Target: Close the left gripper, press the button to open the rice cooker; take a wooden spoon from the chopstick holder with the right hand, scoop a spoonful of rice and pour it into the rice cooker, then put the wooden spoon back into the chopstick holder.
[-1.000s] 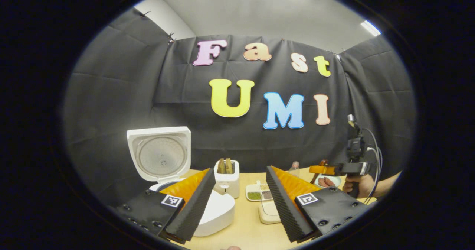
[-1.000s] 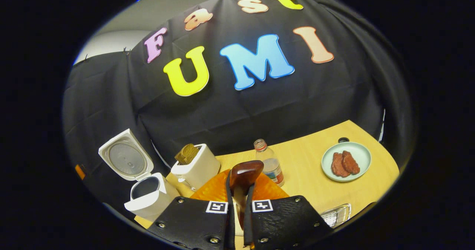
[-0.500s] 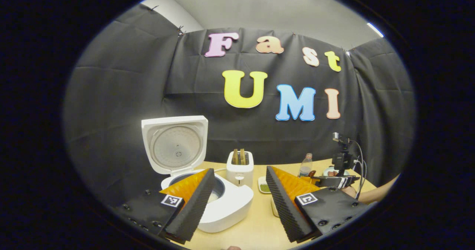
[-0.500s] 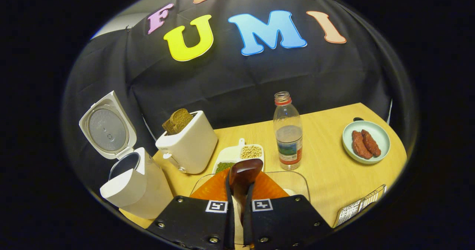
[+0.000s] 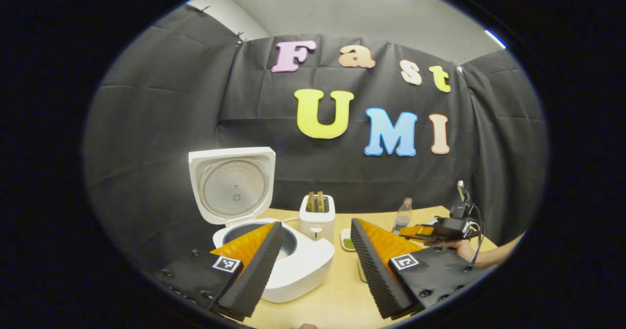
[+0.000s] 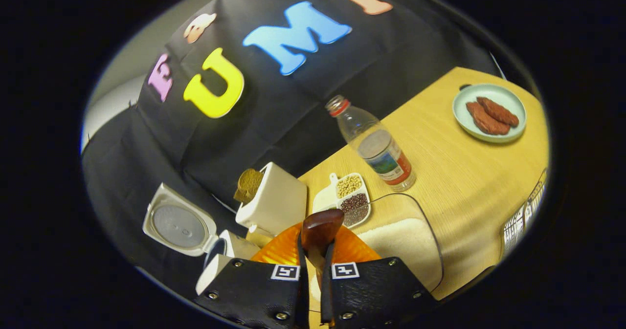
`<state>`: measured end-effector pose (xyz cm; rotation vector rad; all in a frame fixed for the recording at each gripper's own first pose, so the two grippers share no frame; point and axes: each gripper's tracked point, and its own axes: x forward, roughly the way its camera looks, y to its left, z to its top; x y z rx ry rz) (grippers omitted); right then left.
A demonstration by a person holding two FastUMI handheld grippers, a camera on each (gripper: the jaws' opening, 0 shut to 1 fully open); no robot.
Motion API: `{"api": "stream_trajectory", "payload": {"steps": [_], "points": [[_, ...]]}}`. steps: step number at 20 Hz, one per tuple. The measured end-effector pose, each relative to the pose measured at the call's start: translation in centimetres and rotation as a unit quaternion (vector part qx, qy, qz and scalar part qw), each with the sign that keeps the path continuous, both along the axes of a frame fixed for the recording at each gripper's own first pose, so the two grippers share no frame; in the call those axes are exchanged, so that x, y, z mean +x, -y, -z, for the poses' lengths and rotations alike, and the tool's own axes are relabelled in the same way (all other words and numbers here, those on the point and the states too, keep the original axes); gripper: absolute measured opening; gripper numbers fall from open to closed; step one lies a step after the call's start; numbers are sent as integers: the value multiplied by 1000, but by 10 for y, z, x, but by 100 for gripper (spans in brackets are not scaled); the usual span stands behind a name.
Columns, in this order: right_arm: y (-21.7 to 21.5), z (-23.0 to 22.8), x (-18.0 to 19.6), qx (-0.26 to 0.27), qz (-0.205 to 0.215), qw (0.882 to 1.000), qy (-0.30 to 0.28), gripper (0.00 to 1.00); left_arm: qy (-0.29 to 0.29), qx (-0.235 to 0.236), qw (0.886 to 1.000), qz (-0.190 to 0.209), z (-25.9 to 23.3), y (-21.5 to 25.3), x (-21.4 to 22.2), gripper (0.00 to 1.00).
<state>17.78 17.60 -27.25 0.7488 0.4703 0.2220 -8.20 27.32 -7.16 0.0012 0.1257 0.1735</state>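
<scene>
1. The right gripper [image 6: 315,265] has its two fingers pressed together on the wooden spoon [image 6: 320,226], whose dark bowl sticks out just past the fingertips.
2. Directly beneath the spoon lies a clear rice container [image 6: 415,251] full of white rice; the spoon hangs over its near-left part, and whether it touches the rice cannot be told.
3. Just beyond the container sits a small divided dish [image 6: 349,197] of beans and grains, touching or almost touching the container's rim.
4. Left of that dish stands a white toaster [image 6: 276,202] with brown bread in its slots, between the spoon and the rice cooker [image 6: 215,260].
5. The rice cooker's lid [image 6: 178,226] stands raised.
6. A plastic water bottle [image 6: 376,145] stands behind the container, and a pale plate [image 6: 489,111] with reddish sausages sits well apart at the far right of the wooden table [image 6: 455,172].
7. The left gripper [image 5: 313,260] has its fingers wide apart, holding nothing, above the table's near edge.
8. In the left gripper view the open rice cooker [image 5: 283,265] sits partly behind the left-hand finger, and the toaster [image 5: 317,216] stands beyond the gap.
9. Farther right there, a hand [image 5: 459,248] holds the other gripper low over the table.
</scene>
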Motion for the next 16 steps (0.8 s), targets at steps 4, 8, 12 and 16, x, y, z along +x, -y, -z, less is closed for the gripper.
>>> {"api": "stream_trajectory", "payload": {"steps": [4,8,12,16], "points": [[42,-31,-2,93,49,994,13,9,-1,6,1000,4,1,1,-1,96],[65,-81,-14,152,63,985,50,9,6,3,1000,10,-3,5,3,95],[73,-115,-20,200,78,974,66,9,27,2,999,28,-11,11,7,92],[62,-136,-25,212,67,972,71,9,35,3,999,29,-12,4,6,95]]}}
